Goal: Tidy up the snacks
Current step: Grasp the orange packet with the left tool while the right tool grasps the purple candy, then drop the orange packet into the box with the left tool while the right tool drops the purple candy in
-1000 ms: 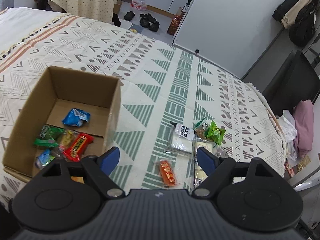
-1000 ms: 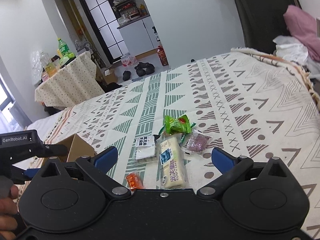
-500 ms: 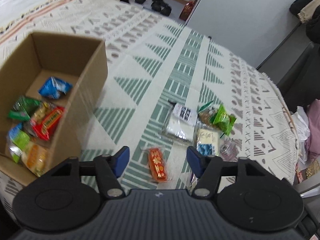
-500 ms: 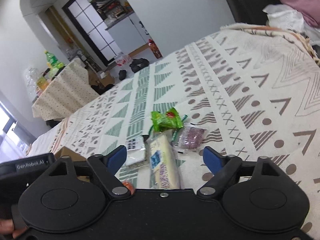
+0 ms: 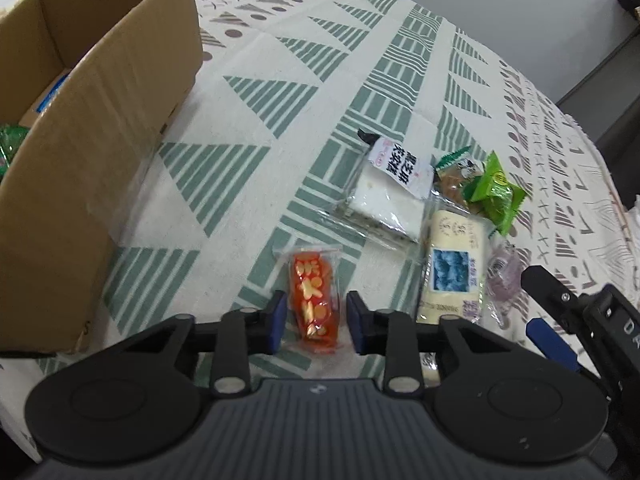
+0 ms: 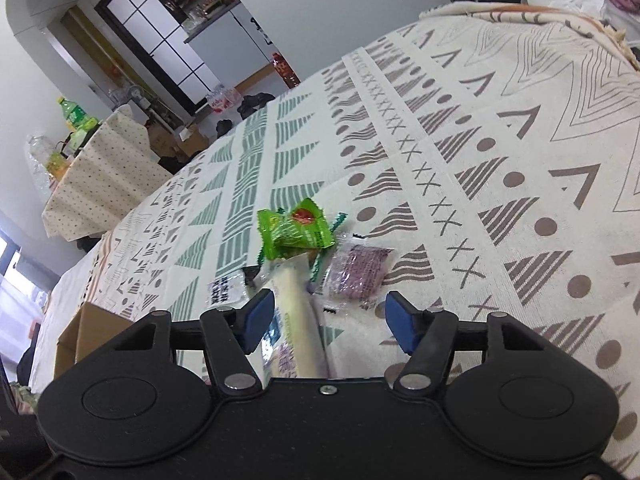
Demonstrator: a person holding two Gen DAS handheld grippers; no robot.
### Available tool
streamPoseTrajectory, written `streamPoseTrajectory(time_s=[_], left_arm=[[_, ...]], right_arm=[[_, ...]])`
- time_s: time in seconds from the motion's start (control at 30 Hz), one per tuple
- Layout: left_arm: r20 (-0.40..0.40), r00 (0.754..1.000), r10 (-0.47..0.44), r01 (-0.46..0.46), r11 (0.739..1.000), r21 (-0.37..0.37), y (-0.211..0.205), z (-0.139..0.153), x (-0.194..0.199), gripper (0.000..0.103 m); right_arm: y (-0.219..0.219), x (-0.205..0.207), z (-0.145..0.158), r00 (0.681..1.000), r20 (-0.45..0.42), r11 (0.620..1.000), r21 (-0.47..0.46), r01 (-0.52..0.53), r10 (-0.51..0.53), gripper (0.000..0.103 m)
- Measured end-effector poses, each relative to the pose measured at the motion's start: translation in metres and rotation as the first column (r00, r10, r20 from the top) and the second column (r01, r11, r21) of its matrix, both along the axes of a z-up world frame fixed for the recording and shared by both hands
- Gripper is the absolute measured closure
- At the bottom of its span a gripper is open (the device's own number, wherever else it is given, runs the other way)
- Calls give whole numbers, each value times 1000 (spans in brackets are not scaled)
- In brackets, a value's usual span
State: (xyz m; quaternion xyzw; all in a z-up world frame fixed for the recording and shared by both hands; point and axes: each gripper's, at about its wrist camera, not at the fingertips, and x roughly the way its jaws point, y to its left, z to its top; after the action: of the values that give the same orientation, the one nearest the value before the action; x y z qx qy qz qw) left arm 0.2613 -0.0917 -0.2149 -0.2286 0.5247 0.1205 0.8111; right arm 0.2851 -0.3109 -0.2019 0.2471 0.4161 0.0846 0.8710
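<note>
While left tool [image 5: 315,322] straddles orange snack [image 5: 315,300], pads apart.

Orange snack packet [image 5: 314,300] lies flat beside cardboard box [image 5: 100,128].

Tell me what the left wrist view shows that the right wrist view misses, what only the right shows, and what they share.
Only the left wrist view shows the orange snack packet lying between the open left gripper fingers. Only the right wrist view shows the right gripper open over the long cream cake packet, and the purple packet clearly. Both show the green packet, the cream cake packet, the white packet and the cardboard box.
</note>
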Motion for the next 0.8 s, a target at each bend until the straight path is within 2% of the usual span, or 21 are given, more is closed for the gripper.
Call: streamPoseTrajectory(time_s=[0.17,0.53,0.6,0.67,0.8], left_arm=[[4,1000,17,-17,1000,9,2,1,5,85],[2,999,35,-35,999,17,15,6,5,86],[14,999,35,-35,999,14,17,10,2,86],[28,999,30,-30,999,14,18,15,-1,86],[57,998,29,-29,1000,-4,23,27,-8,86]], right_arm=[[1,15,-11,1000,-19,1000,0,0,0,42],[9,36,-26,999,-42,999,-43,-10,8,45],[11,36,-27,999,-41,998,-65,-14,11,49],[13,35,-27,999,-44,994,-103,-22,17,63],[11,30,-23,998,-53,993,-119,-23,17,69]])
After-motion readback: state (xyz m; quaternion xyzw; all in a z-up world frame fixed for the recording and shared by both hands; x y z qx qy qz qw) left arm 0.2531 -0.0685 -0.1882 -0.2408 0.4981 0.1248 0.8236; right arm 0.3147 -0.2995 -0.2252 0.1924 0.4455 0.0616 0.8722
